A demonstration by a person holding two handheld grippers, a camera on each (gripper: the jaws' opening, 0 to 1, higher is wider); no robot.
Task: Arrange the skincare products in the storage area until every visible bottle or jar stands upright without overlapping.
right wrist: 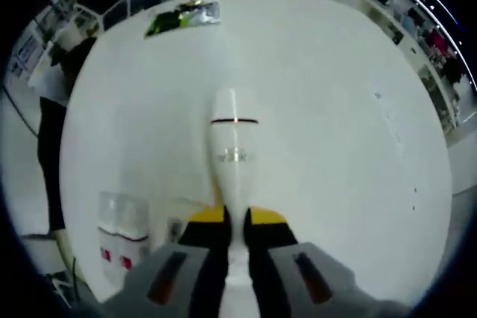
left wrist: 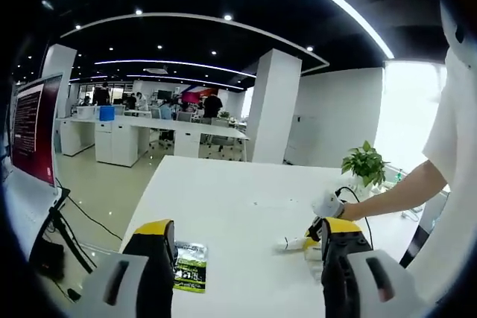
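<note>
A white tube-shaped bottle (right wrist: 235,147) with a dark ring near its far end runs straight out from my right gripper (right wrist: 236,221), which is shut on its near end. In the left gripper view the same bottle (left wrist: 293,243) lies level, low over the white table (left wrist: 238,191), held from the right by the right gripper (left wrist: 313,234) in a person's hand (left wrist: 328,205). My left gripper (left wrist: 250,229) stands open, its jaws wide apart with nothing between them. Two small clear-capped bottles with red labels (right wrist: 121,232) stand upright to the left of my right gripper.
A green printed sachet (left wrist: 190,266) lies flat on the table by my left jaw; it is the sachet (right wrist: 182,16) at the table's far end in the right gripper view. A potted plant (left wrist: 364,161) stands past the table's right edge. Office desks and a monitor (left wrist: 33,128) lie beyond.
</note>
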